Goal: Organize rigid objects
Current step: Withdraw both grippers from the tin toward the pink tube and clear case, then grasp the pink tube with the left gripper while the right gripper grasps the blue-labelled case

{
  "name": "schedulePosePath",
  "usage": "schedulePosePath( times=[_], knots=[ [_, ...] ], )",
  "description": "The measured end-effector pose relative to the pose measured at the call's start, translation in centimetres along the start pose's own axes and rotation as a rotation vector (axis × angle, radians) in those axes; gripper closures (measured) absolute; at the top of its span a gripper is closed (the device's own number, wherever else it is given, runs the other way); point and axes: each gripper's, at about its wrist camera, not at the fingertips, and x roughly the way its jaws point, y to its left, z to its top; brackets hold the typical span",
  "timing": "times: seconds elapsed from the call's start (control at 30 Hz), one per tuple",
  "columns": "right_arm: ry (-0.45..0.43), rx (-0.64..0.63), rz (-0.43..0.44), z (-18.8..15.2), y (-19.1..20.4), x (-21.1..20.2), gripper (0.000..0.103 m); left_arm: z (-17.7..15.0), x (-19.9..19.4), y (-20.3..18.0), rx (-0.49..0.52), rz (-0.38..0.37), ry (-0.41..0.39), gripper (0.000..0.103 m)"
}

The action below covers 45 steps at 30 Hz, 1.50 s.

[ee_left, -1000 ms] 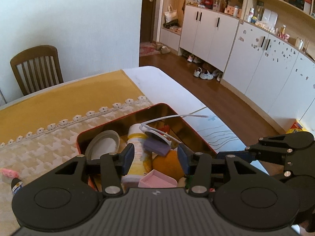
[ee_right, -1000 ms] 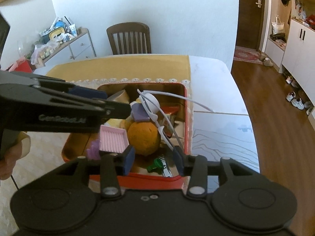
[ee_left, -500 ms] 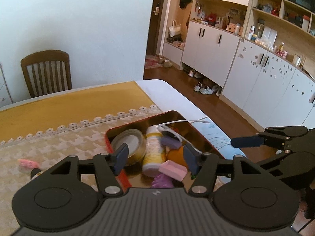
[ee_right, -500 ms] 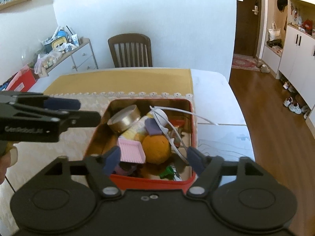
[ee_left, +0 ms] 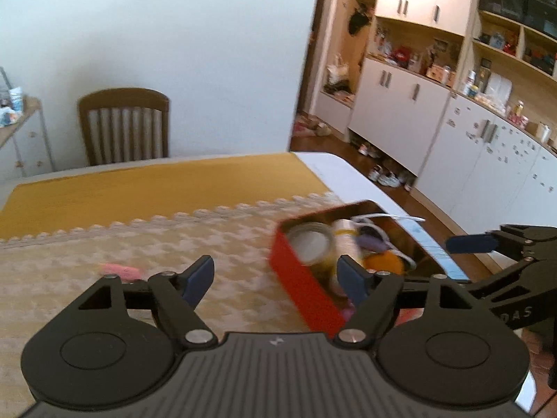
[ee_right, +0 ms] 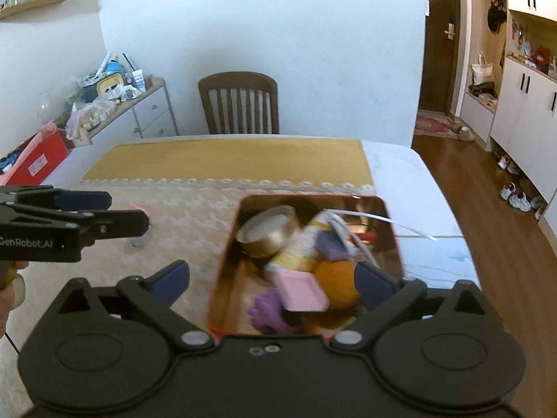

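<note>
A red tin (ee_right: 222, 278) with a shiny, gold-toned inside stands on the table (ee_right: 410, 174), on the pale patterned cloth (ee_right: 195, 216) near the table's right edge, just in front of the lace trim that borders a mustard-yellow runner (ee_right: 226, 156). The tin is rectangular with rounded corners and is packed full: a round gold lid (ee_right: 268, 231) leans in its far left corner, a white and yellow bottle (ee_right: 299, 247) lies slanted beside it, a purple block (ee_right: 332, 244) rests against the bottle, and nearer the camera sit an orange ball (ee_right: 336, 278), a pink square tray (ee_right: 301, 291) and a purple toy (ee_right: 266, 311). A white cable (ee_right: 369, 216) loops over the pile and trails out across the tin's right rim. The right gripper (ee_right: 275, 278) hovers above the near end of the tin, its fingers opening wide with nothing pressed between them. The left gripper (ee_left: 275, 275) hangs over the cloth to the left of the tin, its fingers also opening and empty; the tin's red corner shows between them from that view. A small pink object (ee_left: 122, 271) lies on the cloth beyond the left gripper, too blurred to identify. A wooden chair (ee_right: 240, 104) stands at the table's far end.
</note>
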Motion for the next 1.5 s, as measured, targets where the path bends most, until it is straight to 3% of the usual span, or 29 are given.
schedulePosePath(
  times=[0.07,0.47,0.63,0.97,1.27,1.5],
  knots=[
    [-0.002,-0.007,0.003,0.1,1.4,0.4,0.0,-0.3,-0.5,1.4,-0.009,0.021,-0.017,0.019],
    [0.038,-0.074,0.005,0.9,9.7,5.4,0.0,-1.1,0.0,11.2,-0.066,0.101,-0.018,0.019],
    [0.071,-0.085,-0.005,1.0,12.5,8.5,0.0,-1.2,2.2,14.2,-0.074,0.129,0.006,0.019],
    [0.124,-0.132,0.015,0.9,15.8,13.7,0.002,-2.3,8.2,16.4,-0.028,0.101,0.093,0.019],
    [0.161,-0.13,0.034,0.8,16.7,17.2,0.013,-2.9,11.5,17.5,-0.013,0.095,0.111,0.019],
    [0.164,-0.158,0.046,0.9,17.8,19.2,0.036,-3.2,12.4,17.7,0.001,0.101,0.097,0.019]
  ],
)
